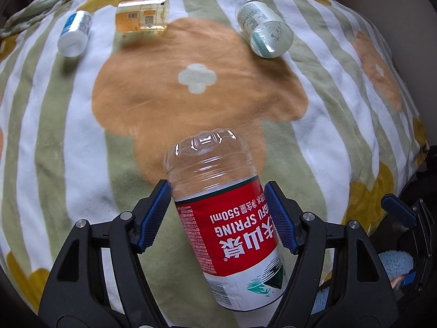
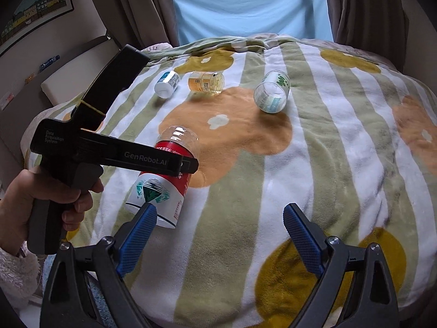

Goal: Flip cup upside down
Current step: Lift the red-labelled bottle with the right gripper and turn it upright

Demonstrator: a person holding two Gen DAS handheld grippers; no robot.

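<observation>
**Cup caught mid-turn above the bed**

I work over a bed spread with a plush blanket striped green and white with orange and mustard flowers [image 2: 314, 142], the biggest thing in both views. Above its near part my left hand-held gripper [image 1: 218, 216] clamps the task's cup, a clear cut-down plastic bottle with a red and white label [image 1: 229, 227], its blue ribbed pads [image 1: 157, 213] pressed to either side of the label. The cup is lifted and tilted, its ridged closed base pointing away from me and its open rim towards me and downwards. I judge the flip to be in hand: picked up, partly rotated, not yet set down. The next move calls for turning the wrist until the rim faces squarely down, then lowering it onto the soft blanket and letting go gently so it does not topple. My right hand-held gripper [image 2: 220, 235] hangs just beside it, spread wide and holding nothing. Farther off lie a clear glass jar with a printed label [image 2: 271, 93], an amber transparent bottle [image 2: 206, 82] and a small white bottle with blue print [image 2: 167, 83].
</observation>
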